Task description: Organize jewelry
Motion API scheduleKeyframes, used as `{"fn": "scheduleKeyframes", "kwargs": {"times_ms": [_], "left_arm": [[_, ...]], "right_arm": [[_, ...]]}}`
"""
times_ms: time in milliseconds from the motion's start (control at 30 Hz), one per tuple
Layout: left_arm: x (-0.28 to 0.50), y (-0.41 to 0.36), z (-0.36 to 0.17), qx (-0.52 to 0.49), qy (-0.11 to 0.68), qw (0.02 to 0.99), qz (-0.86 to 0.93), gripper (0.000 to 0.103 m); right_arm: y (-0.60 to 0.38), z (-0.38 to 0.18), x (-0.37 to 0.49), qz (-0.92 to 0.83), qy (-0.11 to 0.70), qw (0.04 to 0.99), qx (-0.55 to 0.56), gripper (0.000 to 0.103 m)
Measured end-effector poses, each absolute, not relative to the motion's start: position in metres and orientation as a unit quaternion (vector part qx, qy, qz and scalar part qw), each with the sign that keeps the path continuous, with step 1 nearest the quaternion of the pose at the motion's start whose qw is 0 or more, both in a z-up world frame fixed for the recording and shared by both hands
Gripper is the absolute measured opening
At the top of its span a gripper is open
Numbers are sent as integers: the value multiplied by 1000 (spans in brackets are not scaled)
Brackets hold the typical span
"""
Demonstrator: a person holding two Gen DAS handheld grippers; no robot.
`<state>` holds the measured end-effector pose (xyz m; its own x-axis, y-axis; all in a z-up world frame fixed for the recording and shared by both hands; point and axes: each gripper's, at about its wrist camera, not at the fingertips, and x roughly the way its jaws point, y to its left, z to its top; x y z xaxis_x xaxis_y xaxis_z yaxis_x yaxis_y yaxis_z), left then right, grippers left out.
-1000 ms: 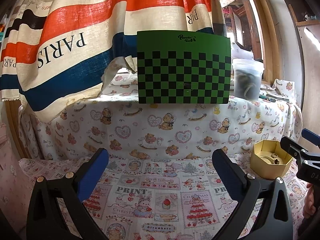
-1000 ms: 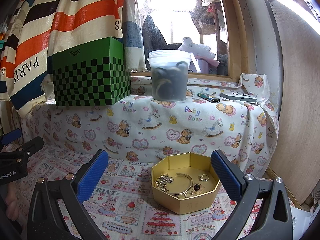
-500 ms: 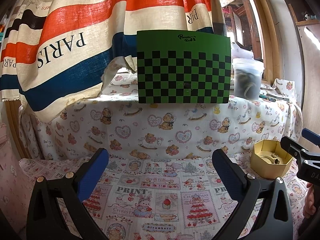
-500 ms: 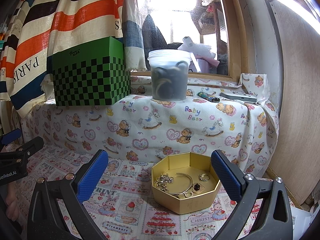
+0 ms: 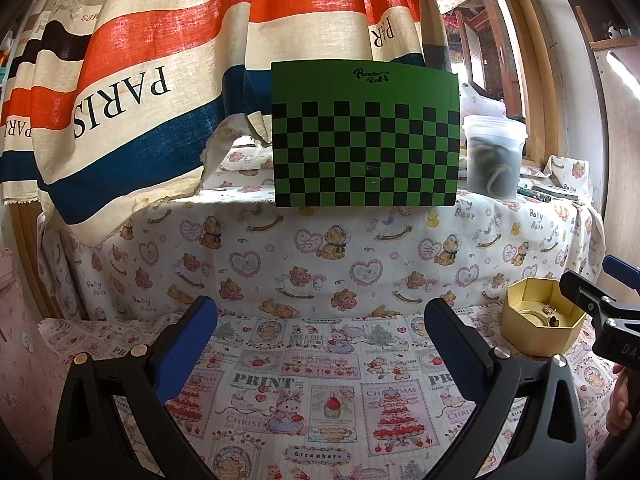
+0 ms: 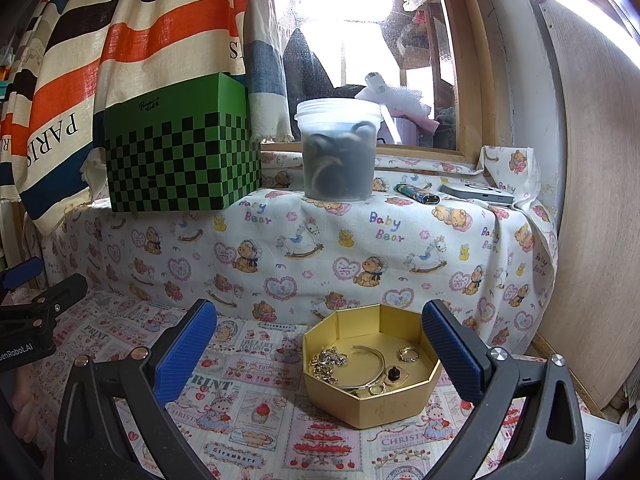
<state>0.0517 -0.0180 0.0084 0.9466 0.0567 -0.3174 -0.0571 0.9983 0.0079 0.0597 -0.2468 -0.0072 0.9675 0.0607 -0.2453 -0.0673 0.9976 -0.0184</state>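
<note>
Gold octagonal box (image 6: pixel 372 376): sitting lower centre of the right wrist view on the printed cloth (image 6: pixel 256 432), lying between the blue pads. Holding a chain cluster (image 6: pixel 329 364), a bangle (image 6: pixel 376 364), a ring (image 6: pixel 408 355) and what may be a dark-stoned stud (image 6: pixel 395 372); detail is small.
Right gripper (image 6: pixel 320 352): hovering with fingers spread wide, gripping nothing.
Left gripper (image 5: pixel 320 344): likewise spread and empty, facing bare cloth; the box is showing at its frame's right edge.
Green checkered box (image 6: pixel 180 156) and plastic tub (image 6: pixel 338 148): standing on the ledge, upper middle.
</note>
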Motion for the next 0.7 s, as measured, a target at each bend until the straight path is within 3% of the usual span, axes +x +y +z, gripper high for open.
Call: {"fn": "scheduleKeyframes", "kwargs": {"times_ms": [700], "left_arm": [[53, -20, 8, 3, 164, 986, 25, 103]], "right_arm": [[-246, -7, 60, 32, 124, 992, -14, 103]]}}
